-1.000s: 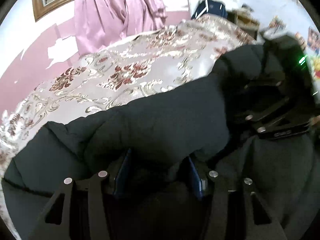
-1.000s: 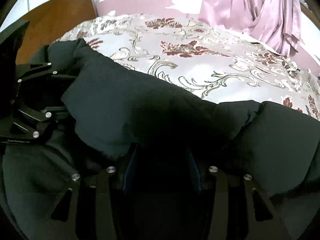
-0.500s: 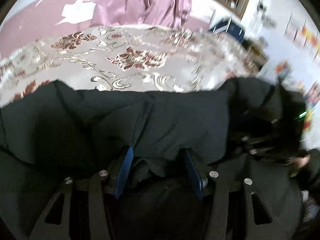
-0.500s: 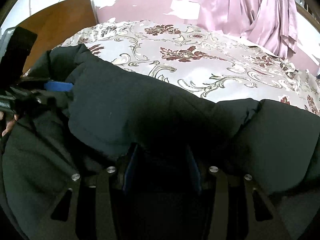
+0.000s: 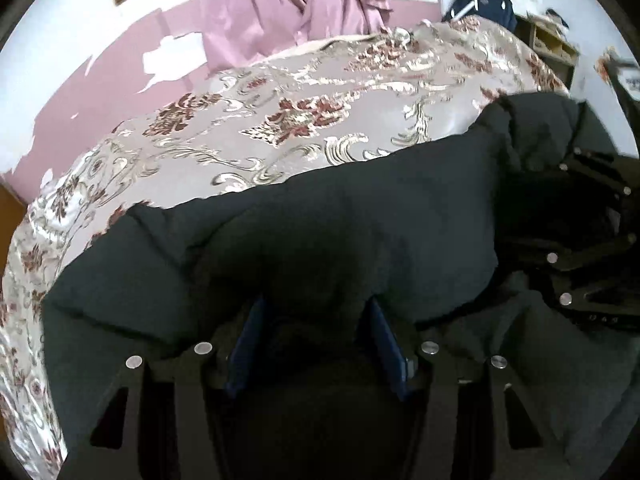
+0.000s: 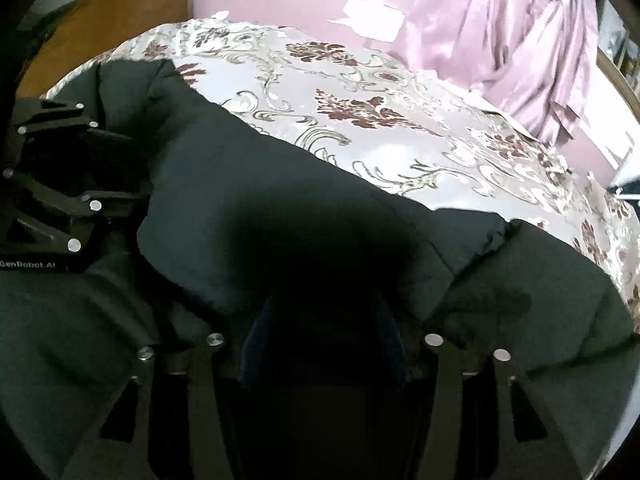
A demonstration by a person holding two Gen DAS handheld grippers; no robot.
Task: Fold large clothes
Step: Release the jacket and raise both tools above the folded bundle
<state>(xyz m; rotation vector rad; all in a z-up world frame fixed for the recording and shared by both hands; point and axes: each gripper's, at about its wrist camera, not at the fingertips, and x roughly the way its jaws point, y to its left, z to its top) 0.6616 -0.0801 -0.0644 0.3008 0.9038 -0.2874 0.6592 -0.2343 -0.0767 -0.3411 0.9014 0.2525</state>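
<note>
A large black padded jacket [image 5: 340,240] lies on a bed and fills the lower half of both views [image 6: 280,216]. My left gripper [image 5: 316,320] is shut on a thick fold of the jacket, its blue pads [image 5: 384,340] pressed into the fabric. My right gripper [image 6: 324,320] is shut on another fold of the same jacket; its pads are mostly buried in dark cloth. The right gripper's body shows at the right edge of the left wrist view [image 5: 580,240]. The left gripper's body shows at the left edge of the right wrist view [image 6: 52,200].
The bed has a shiny floral bedspread [image 5: 300,120] stretching beyond the jacket. Pink curtains [image 5: 288,4] hang on the far wall. A wooden headboard [image 6: 120,20] stands at the left. A dark bag [image 5: 484,4] and shelves [image 5: 552,44] lie past the bed's far corner.
Both grippers stay shut on the jacket. The left wrist view swung and returned, and the held fold now lies a little lower over the jacket body. The left gripper shifted in the right view.
</note>
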